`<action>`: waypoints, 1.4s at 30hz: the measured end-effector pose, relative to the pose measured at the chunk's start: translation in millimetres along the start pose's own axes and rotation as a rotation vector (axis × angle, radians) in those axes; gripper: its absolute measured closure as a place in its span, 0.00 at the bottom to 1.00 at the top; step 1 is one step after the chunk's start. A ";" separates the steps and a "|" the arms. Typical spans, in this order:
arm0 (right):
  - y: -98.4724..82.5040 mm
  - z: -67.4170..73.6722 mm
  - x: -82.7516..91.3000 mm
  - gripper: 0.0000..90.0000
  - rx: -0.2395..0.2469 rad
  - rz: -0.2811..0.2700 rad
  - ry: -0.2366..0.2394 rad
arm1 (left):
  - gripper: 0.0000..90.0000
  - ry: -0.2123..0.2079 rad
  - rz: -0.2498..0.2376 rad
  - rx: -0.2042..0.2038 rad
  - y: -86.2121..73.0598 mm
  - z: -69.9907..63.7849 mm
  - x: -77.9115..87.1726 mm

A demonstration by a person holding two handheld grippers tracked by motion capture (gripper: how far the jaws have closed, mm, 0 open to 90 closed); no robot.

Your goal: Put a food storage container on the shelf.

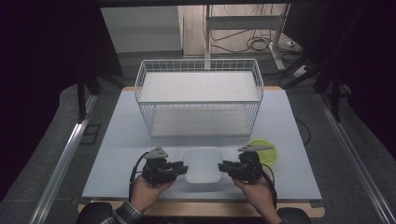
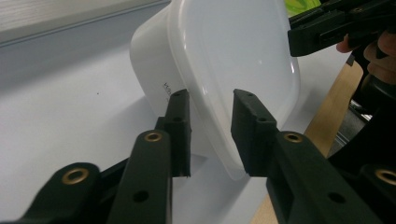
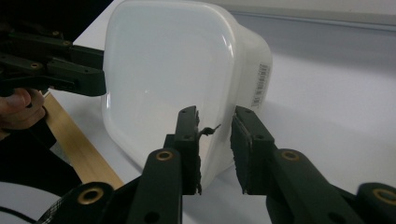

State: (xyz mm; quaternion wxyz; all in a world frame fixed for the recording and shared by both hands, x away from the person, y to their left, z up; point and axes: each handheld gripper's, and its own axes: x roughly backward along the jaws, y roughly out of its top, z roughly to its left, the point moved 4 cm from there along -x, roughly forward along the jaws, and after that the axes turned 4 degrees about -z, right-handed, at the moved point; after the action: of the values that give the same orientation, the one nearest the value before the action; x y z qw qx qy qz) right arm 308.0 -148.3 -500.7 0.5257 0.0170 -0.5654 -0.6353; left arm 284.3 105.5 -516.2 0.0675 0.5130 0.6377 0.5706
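At the near edge of the table [image 1: 116,140] a white square container [image 1: 202,164] sits between the two hands, and each gripper stands at one side of it – the left gripper [image 1: 179,167] and the right gripper [image 1: 225,166] both have their jaws apart, one jaw on each side of the container's rim. Just behind the right gripper lies a green bowl [image 1: 268,151]. Farther back stands a white wire basket [image 1: 199,95] – well apart from the container.

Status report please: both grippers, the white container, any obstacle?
Left gripper and right gripper open, fingers straddling opposite rims of white container. Container on table. Green bowl beside right gripper; wire basket behind, apart.
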 end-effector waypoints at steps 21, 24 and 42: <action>7.5 6.6 4.8 0.86 0.059 -0.110 -0.023 | 0.85 0.040 -0.075 0.011 7.4 4.7 2.2; 13.3 8.7 8.6 0.86 0.065 -0.139 -0.022 | 0.85 0.040 -0.097 -0.002 14.6 3.8 5.9; 48.6 14.9 21.0 0.85 0.111 -0.222 -0.026 | 0.86 0.080 -0.191 -0.126 67.2 -7.6 31.7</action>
State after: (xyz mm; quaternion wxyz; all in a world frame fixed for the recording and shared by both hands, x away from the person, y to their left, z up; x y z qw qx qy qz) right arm 320.9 -143.0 -447.6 0.4430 0.1006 -0.6011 -0.6575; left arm 303.3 111.8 -444.2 0.1281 0.4216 0.6486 0.6207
